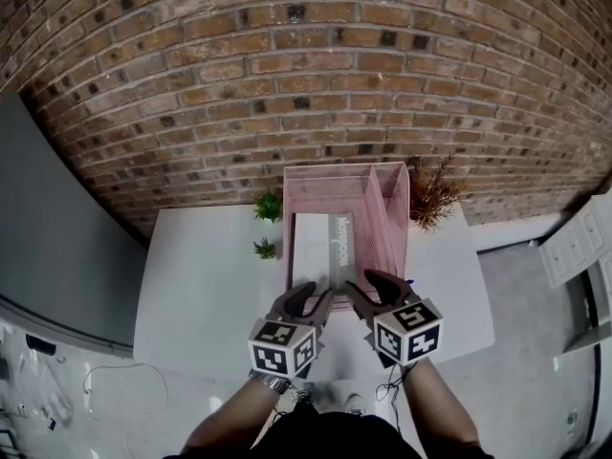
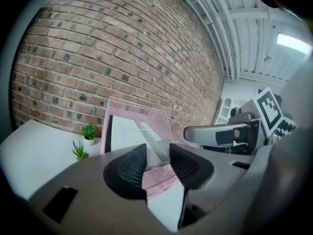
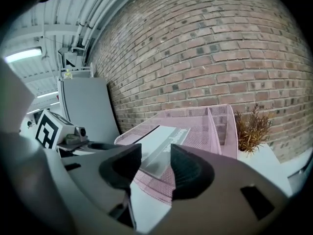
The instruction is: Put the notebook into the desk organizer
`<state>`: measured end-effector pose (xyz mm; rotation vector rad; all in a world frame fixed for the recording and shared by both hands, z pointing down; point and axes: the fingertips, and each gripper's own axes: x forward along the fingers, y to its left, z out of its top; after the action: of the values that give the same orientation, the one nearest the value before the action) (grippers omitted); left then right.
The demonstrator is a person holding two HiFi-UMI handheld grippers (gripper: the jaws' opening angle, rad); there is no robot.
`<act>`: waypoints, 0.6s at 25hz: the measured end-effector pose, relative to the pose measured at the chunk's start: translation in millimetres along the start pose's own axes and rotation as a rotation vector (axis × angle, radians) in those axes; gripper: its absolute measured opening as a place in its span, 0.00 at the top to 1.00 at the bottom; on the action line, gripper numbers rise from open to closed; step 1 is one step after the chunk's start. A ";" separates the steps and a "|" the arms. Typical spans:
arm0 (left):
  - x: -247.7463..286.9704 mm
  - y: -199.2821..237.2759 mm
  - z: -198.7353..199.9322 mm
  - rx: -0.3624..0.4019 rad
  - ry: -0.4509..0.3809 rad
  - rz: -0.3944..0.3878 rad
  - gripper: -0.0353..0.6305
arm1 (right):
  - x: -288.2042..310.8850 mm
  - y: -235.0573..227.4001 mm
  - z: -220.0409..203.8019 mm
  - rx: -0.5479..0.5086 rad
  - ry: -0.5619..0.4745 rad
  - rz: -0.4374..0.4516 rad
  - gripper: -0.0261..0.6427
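Notebook: the notebook (image 1: 320,247) lies inside the organizer (image 1: 402,208), in the wide left compartment. Its grey printed band runs along the divider, so the divider squares it up.
Organizer: pink mesh, standing at the back of the bench (image 1: 201,285) near the brick wall. The narrow right compartment looks empty. The low front lip faces the person, which is the easy side for sliding a flat thing in.
Left claw: the left claw (image 1: 314,296) has its jaws apart with nothing gripped. In its own view (image 2: 157,155) only the mesh lip and the notebook (image 2: 129,133) show through the gap.
Right claw: the right claw (image 1: 368,287) is likewise spread and empty (image 3: 155,158). It sits just at the front lip, beside the left one.
Why paired: both claws sit side by side at the near edge, probably because a wide, floppy book goes in straight only when guided from two corners.
Stage: judged done or nearly so, since the book rests on the tray with neither claw on it.
Bystanders: two small plants (image 1: 269,206) and a dried sprig (image 1: 432,194) flank the tray, clear of the claws.
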<state>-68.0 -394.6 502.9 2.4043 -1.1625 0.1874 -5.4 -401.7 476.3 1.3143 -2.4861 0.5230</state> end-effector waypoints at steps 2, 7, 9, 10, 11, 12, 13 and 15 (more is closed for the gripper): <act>-5.2 -3.5 3.4 0.005 -0.012 0.027 0.74 | -8.0 1.8 1.9 0.002 -0.019 0.027 0.67; -20.6 -21.8 5.4 0.015 -0.045 0.096 0.74 | -30.8 7.8 6.2 -0.015 -0.076 0.112 0.69; -27.1 -32.6 2.9 0.025 -0.056 0.126 0.74 | -42.4 10.1 6.4 -0.028 -0.097 0.144 0.72; -30.5 -38.8 1.1 0.029 -0.062 0.140 0.74 | -48.8 10.9 5.9 -0.033 -0.106 0.158 0.75; -34.2 -45.3 -0.9 0.031 -0.069 0.153 0.74 | -55.2 11.2 5.0 -0.038 -0.114 0.170 0.77; -38.4 -51.7 -2.7 0.032 -0.078 0.167 0.75 | -61.6 11.2 3.7 -0.041 -0.123 0.181 0.80; -43.1 -58.1 -4.2 0.033 -0.089 0.182 0.75 | -67.8 11.3 2.3 -0.044 -0.131 0.191 0.83; -53.5 -70.6 -6.7 0.035 -0.114 0.216 0.75 | -80.0 12.4 -0.6 -0.053 -0.142 0.214 0.91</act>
<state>-47.0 -315.8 467.8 2.3428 -1.4830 0.1417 28.0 -336.4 442.1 1.1074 -2.7567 0.4198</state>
